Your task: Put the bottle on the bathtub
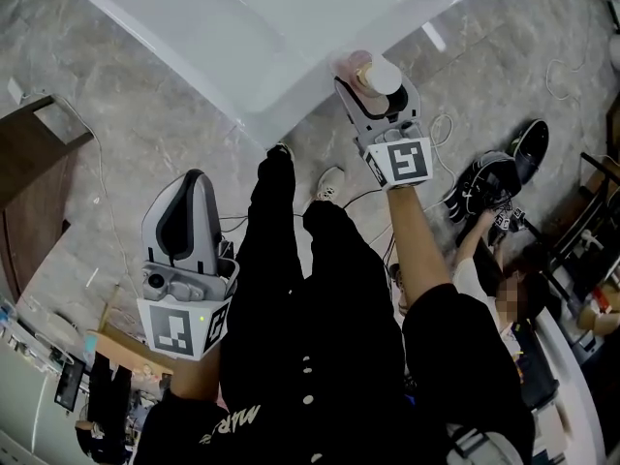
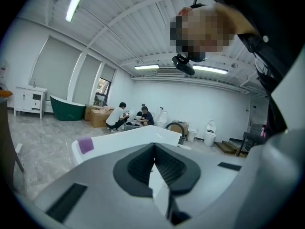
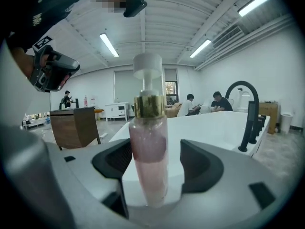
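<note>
One bottle (image 3: 149, 142) — pink, gold collar, white pump. Stands upright on the corner rim of the one white bathtub (image 1: 223, 37), top centre of the head view. Two grippers. Right gripper (image 1: 376, 90): gapes wide around the bottle, grips nothing, leaves a clear gap at the pad on the frame's right. Left gripper (image 1: 192, 187), lower left — sits closed, pads together, holds nothing. One black faucet (image 3: 245, 113): rises at the right of the right gripper view.

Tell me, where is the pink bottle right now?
The bottle stands upright on the white bathtub rim, between the open fingers of the right gripper, centre of the right gripper view.
</note>
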`<state>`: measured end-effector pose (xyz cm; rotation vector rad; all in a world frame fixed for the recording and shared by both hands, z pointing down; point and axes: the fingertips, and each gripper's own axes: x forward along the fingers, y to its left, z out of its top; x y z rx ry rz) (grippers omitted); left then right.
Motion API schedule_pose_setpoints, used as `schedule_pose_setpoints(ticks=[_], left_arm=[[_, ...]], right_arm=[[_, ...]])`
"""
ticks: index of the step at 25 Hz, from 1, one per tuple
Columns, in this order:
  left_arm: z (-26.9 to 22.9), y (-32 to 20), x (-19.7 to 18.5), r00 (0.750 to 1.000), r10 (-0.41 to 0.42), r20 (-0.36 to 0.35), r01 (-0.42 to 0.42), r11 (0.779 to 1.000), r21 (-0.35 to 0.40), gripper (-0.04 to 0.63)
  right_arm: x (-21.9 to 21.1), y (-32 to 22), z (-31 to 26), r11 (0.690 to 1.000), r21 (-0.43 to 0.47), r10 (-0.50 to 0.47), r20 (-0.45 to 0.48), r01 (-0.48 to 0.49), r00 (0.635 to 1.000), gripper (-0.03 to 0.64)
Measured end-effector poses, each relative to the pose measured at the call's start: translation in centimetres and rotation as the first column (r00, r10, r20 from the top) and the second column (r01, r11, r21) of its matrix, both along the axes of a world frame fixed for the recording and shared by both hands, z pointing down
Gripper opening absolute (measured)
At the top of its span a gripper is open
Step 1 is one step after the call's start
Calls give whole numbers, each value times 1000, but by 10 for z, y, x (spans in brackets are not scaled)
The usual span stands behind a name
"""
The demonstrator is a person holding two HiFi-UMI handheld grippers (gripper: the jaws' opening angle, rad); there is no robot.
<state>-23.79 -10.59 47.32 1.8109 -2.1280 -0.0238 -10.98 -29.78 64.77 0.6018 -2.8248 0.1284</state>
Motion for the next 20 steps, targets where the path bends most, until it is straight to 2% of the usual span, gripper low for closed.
schedule_pose_setpoints(ticks=[4, 9, 13, 15, 18, 20], left_arm=[[-29, -3, 0, 998, -4, 66, 4, 1000, 13, 11], [-72, 5, 3, 993, -9, 118, 3, 999, 47, 11], [-104, 13, 3, 989, -44, 138, 34, 997, 75, 11], [-118, 16, 4, 987, -67, 144, 55, 995, 85, 11], [-138, 21, 9, 988, -70, 135, 57, 993, 102, 11], [-147, 23, 16, 992, -37, 124, 24, 994, 105, 11]], right_arm=[[19, 2, -35, 999, 34, -38, -7, 39, 999, 290], [58, 18, -90, 995, 17, -96, -19, 96, 995, 276], [77, 23, -151, 998, -17, -53, 8, 53, 999, 133], [86, 24, -181, 1000, -30, -2, 24, 3, 1000, 102], [100, 22, -229, 997, -25, 80, 96, -77, 992, -8], [106, 23, -261, 995, -10, 98, 141, -97, 985, -12]])
